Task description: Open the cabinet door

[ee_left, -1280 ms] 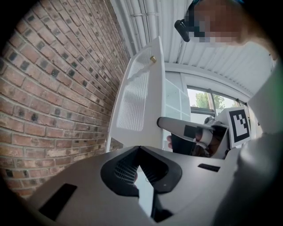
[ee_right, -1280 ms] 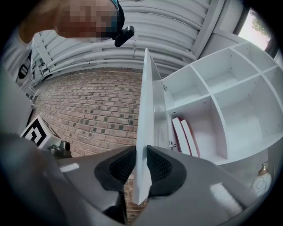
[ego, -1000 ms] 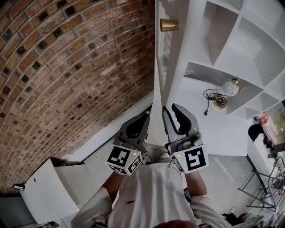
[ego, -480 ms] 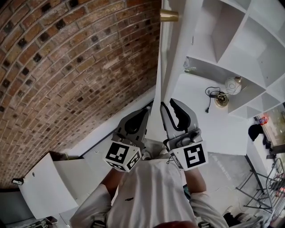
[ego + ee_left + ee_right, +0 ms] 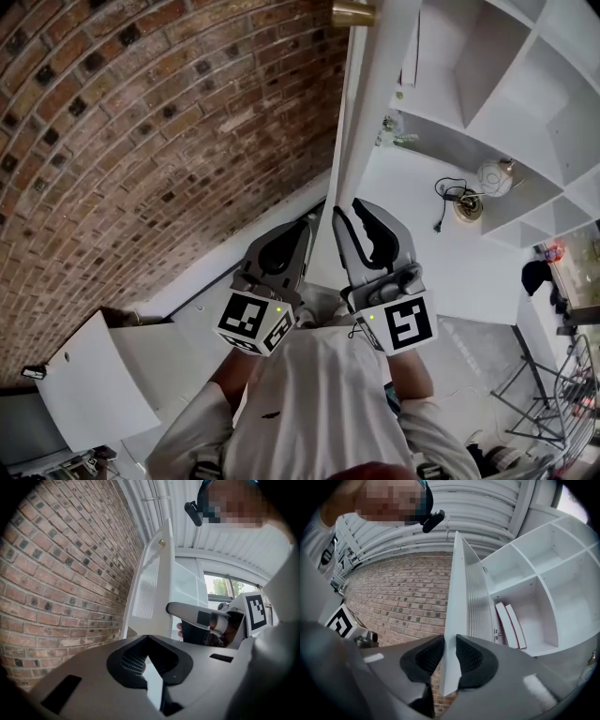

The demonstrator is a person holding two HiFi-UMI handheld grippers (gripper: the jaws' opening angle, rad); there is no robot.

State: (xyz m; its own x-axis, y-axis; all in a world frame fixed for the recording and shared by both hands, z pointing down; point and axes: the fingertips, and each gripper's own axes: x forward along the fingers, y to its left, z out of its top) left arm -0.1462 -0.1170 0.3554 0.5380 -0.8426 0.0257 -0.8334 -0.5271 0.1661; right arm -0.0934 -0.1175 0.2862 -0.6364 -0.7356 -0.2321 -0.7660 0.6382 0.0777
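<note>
The white cabinet door (image 5: 352,141) stands ajar with its edge towards me and a brass knob (image 5: 352,12) on it high up. My right gripper (image 5: 349,208) is shut on the door's free edge, low down. In the right gripper view both pads press the thin white door panel (image 5: 457,597) between the jaws of this gripper (image 5: 450,639). My left gripper (image 5: 302,227) hovers just left of the door, beside the right one, tips together and holding nothing. The left gripper view shows its closed tips (image 5: 146,637), the louvred door face (image 5: 150,583) and the knob (image 5: 161,542).
A brick wall (image 5: 141,141) runs along the left, close behind the door. The open white shelving (image 5: 487,84) holds a round lamp with a cord (image 5: 487,178) and two flat red-edged items (image 5: 508,625). A white box (image 5: 94,384) sits on the floor at lower left.
The right gripper, still clamped on the door edge, has shifted slightly left with the door. The knob has slid to the top of the head view. The left gripper has hardly moved.
</note>
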